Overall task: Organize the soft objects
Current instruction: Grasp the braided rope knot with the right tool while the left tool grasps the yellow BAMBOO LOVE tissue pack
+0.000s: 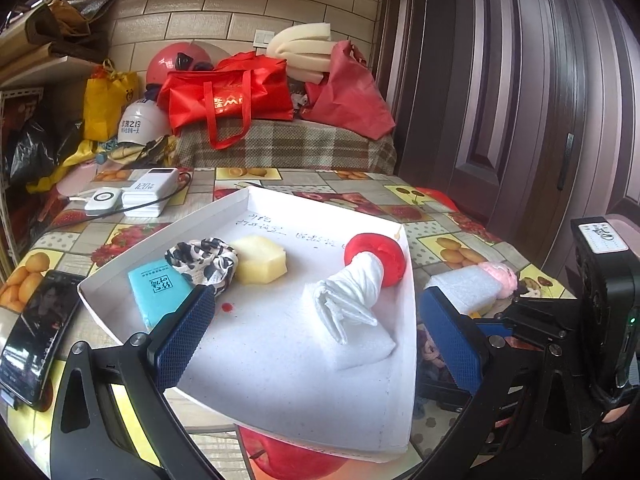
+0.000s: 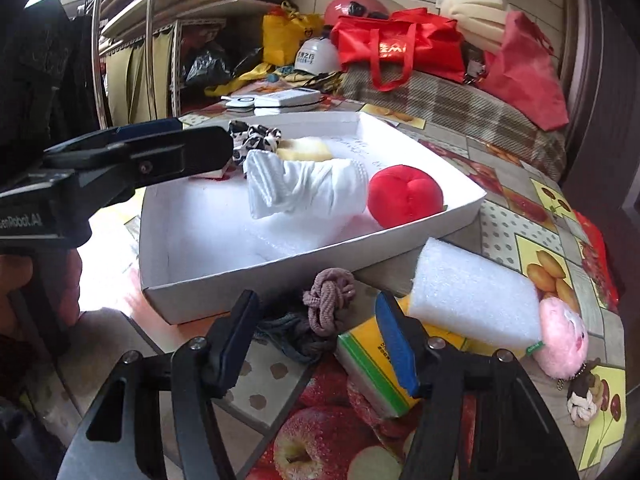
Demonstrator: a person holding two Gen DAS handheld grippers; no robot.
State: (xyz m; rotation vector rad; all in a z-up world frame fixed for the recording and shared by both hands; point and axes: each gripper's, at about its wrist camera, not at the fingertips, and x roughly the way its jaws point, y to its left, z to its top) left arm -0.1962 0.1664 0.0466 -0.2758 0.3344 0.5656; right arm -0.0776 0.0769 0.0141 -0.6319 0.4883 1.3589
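Observation:
A white cardboard tray (image 1: 280,368) (image 2: 224,276) lies on the fruit-print table. In it are a red plush ball (image 1: 386,254) (image 2: 404,196), a rolled white cloth (image 1: 352,292) (image 2: 308,188) on white foam, a yellow sponge (image 1: 262,260), a black-and-white scrunchie (image 1: 204,258) (image 2: 256,140) and a teal tissue pack (image 1: 158,286). My left gripper (image 1: 316,336) is open and empty over the tray. My right gripper (image 2: 320,344) is open above a knotted pink and grey hair tie (image 2: 324,304) outside the tray. A white foam block (image 2: 476,296), a yellow sponge pad (image 2: 376,364) and a pink plush (image 2: 562,336) lie beside it.
A phone (image 1: 36,332) lies at the table's left edge. Power banks (image 1: 148,192) with cables sit at the back left. A bench with red bags (image 1: 232,96), helmets and foam stands behind. A dark wooden door (image 1: 520,100) is at the right. A small keychain toy (image 2: 584,396) lies near the right edge.

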